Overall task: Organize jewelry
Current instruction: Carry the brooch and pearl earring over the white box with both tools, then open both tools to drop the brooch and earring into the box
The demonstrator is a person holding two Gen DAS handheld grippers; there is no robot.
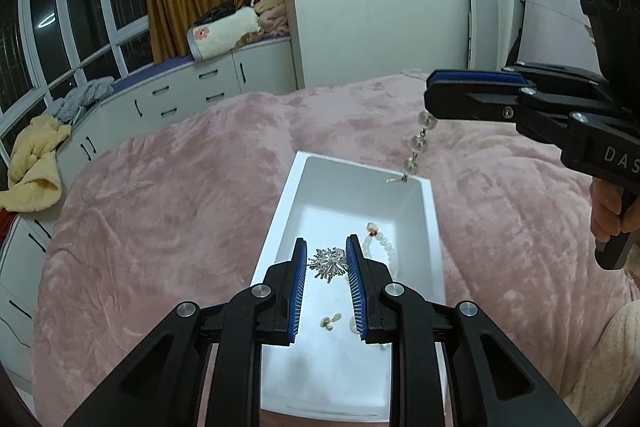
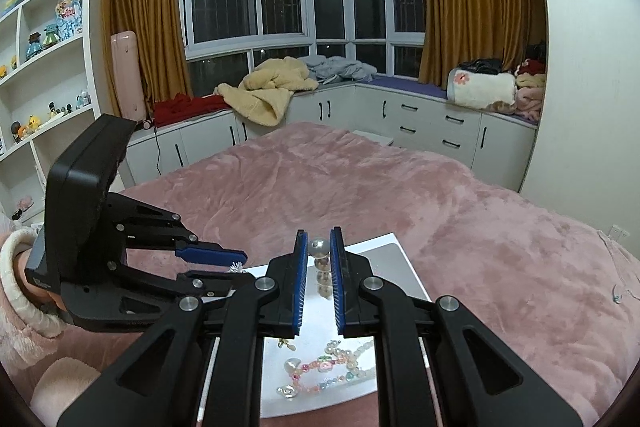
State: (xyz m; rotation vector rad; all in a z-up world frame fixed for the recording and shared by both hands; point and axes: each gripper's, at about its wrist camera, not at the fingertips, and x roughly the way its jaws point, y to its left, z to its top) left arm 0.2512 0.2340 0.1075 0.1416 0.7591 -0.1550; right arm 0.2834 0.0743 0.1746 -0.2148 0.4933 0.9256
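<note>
Right hand-held gripper (image 2: 319,247) pinches a clear bead strand (image 1: 418,147) dangling over the white box's (image 1: 434,227) far rim. Left hand-held gripper (image 1: 327,259) grips a silver spiky brooch (image 1: 329,263) above the box (pearl bracelet (image 1: 384,247) inside), on the pink bed (image 1: 180,195).

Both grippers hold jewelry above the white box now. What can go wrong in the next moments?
1. The right gripper pinches only the top bead of the crystal bead strand; the round bead may slip out. The strand hangs near the rim of the white box, so it may fall onto the pink blanket.
2. The silver brooch sits between the left gripper fingers and has thin spikes; squeezing may bend them, and dropped, it may tangle with the pearl bracelet below.
</note>
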